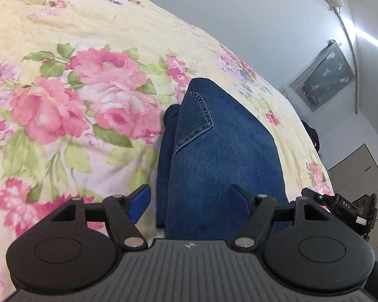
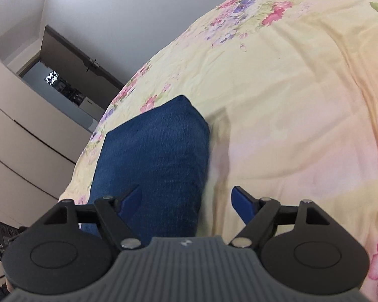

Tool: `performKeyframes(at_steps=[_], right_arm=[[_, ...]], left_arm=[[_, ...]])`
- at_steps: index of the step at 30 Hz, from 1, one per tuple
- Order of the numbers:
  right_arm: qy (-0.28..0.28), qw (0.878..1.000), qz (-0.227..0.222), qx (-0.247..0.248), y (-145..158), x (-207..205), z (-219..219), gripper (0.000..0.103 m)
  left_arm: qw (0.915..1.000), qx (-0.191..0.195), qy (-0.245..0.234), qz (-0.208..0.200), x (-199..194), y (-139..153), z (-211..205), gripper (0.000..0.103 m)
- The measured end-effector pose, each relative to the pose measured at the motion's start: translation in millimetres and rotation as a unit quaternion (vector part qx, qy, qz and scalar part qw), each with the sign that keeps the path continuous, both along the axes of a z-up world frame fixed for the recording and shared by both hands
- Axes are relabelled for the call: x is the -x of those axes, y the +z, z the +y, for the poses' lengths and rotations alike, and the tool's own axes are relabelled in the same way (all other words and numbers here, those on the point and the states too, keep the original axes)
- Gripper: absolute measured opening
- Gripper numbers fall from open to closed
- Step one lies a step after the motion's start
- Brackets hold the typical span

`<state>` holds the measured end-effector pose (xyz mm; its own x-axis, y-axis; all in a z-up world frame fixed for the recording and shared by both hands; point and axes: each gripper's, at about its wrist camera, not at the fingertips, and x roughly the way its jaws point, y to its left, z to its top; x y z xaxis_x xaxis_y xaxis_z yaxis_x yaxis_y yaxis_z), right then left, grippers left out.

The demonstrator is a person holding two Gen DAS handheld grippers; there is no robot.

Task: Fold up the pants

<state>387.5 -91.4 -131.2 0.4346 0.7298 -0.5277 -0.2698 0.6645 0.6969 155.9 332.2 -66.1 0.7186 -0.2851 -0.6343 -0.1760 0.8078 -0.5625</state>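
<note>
Folded pants (image 1: 214, 146) are being left lying on the floral bedspread (image 1: 88, 37), near its right edge; left gripper (image 1: 190, 201) and right gripper (image 2: 186, 201) are being held spread, nothing pinched, likely so the bundle stays undisturbed.

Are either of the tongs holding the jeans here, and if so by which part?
Nothing is held. Both the left tongs and right tongs are open above the folded jeans on the bed, gripping no cloth.

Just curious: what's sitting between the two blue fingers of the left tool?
In the left wrist view, the folded jeans fill most of the gap of the open left tool, with a strip of floral bedspread beside the left finger.
</note>
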Motion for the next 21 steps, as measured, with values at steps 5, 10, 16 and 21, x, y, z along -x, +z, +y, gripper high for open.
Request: performKeyframes(at_steps=[5,10,16,21], right_arm=[[0.008,1.0,0.001,-0.001,-0.5,-9.7,17.8,0.075],[0.03,0.999,0.008,0.009,-3.6,-24.5,34.6,0.075],[0.071,0.997,0.03,0.015,-18.3,-37.3,48.1,0.079],[0.105,0.992,0.073,-0.002,-31.7,-51.3,54.2,0.083]], left_arm=[[0.9999,-0.001,0.015,0.004,-38.2,-7.9,-1.5,0.082],[0.9992,-0.027,-0.014,0.025,-62.5,-18.5,-3.2,0.082],[0.9989,-0.008,-0.037,0.029,-75.3,-31.0,0.3,0.088],[0.9935,0.079,-0.056,0.06,-90.7,-57.4,20.5,0.103]])
